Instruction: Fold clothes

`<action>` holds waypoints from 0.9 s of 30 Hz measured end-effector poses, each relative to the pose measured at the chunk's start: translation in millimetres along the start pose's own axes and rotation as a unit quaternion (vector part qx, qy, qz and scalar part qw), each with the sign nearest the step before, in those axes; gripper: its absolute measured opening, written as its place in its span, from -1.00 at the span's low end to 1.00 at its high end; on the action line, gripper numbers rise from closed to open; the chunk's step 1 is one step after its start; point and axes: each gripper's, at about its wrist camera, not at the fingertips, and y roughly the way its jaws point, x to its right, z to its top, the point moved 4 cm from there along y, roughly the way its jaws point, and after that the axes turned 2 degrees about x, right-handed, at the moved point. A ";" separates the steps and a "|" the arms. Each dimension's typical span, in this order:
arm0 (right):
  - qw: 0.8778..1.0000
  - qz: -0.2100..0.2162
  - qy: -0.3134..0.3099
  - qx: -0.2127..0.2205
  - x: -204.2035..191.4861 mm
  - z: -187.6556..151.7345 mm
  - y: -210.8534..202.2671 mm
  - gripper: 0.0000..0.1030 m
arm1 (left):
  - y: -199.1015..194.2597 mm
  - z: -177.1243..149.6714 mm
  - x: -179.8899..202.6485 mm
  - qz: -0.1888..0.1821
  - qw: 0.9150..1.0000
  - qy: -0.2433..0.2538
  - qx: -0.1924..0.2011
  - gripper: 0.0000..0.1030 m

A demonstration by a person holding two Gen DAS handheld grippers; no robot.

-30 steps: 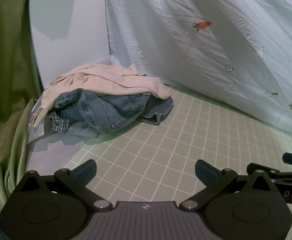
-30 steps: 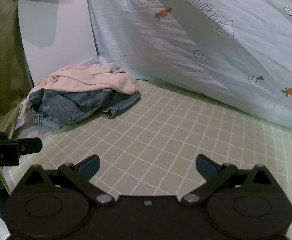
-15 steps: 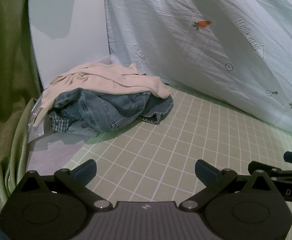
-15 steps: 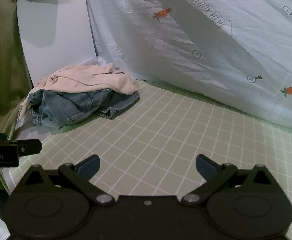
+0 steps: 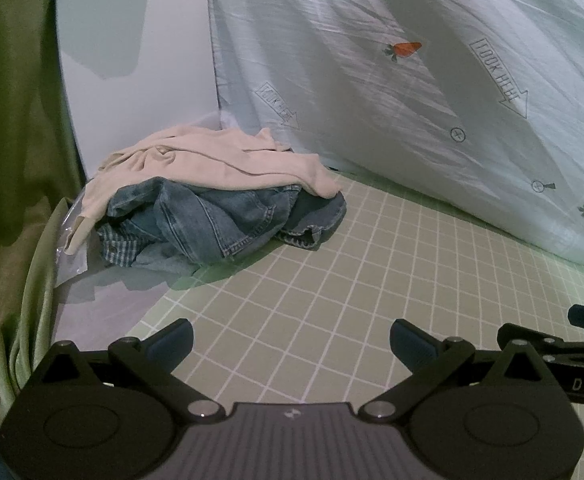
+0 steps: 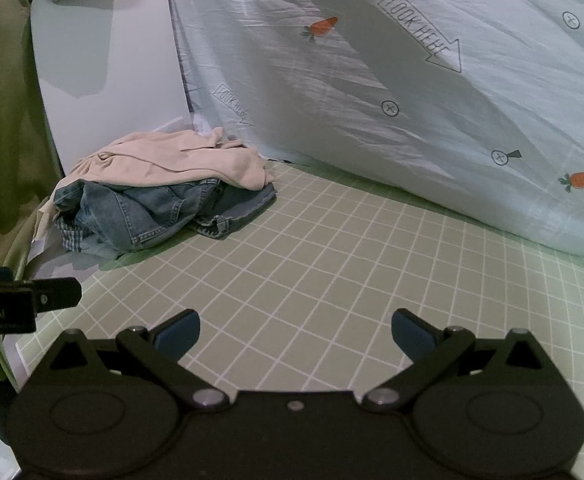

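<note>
Both grippers are empty and wait low over the grid mat (image 5: 332,280), probably because no garment is chosen yet. The left gripper (image 5: 291,340) has its fingers spread wide, with only bare mat between the blue pads (image 5: 412,346). The right gripper (image 6: 294,332) is the same, fingers wide apart and holding nothing. The clothes pile (image 5: 215,196) lies at the left middle of both frames, at the far corner of the mat and well apart from both grippers. A beige top (image 5: 211,160) is draped over crumpled jeans (image 5: 219,224), so I judge the top must come off first. A bit of checked cloth (image 5: 119,246) shows under the jeans. The pile is pushed into the corner, perhaps to keep the middle of the mat free for folding. The pale sheet (image 6: 412,100) behind carries printed carrots and arrows with "LOOK HERE". On the left gripper's body in the right view I read "obot.AI"; in the left view the right gripper shows "DAS".
</note>
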 end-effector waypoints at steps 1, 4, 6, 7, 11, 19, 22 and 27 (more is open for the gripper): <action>1.000 0.000 0.000 0.000 0.3 -0.5 0.0 1.00 | -0.5 -0.5 0.9 0.000 1.000 0.000 0.000 1.00; 1.000 0.001 0.000 -0.001 1.2 0.0 0.0 1.00 | -1.9 -2.2 3.5 0.001 1.000 0.000 -0.001 1.00; 1.000 0.002 0.000 -0.001 1.0 -0.7 0.3 1.00 | 2.3 2.1 -1.2 -0.001 1.000 0.002 -0.004 1.00; 1.000 0.002 0.000 -0.001 0.9 -1.1 0.4 1.00 | 3.0 2.7 -1.1 -0.002 1.000 0.003 -0.005 1.00; 1.000 0.002 0.002 -0.004 2.4 -1.7 2.0 1.00 | 5.5 3.4 -0.3 -0.001 1.000 0.005 -0.007 1.00; 1.000 0.006 -0.005 -0.010 -0.3 -3.3 6.1 1.00 | 9.2 6.8 -2.3 0.003 1.000 -0.001 -0.004 1.00; 1.000 0.009 -0.008 -0.014 -2.3 -0.3 12.2 1.00 | 11.6 11.8 -5.3 0.010 1.000 -0.004 -0.001 1.00; 1.000 0.013 -0.013 -0.017 -4.5 11.1 27.8 1.00 | 18.5 27.0 -13.6 0.029 0.999 -0.020 0.011 1.00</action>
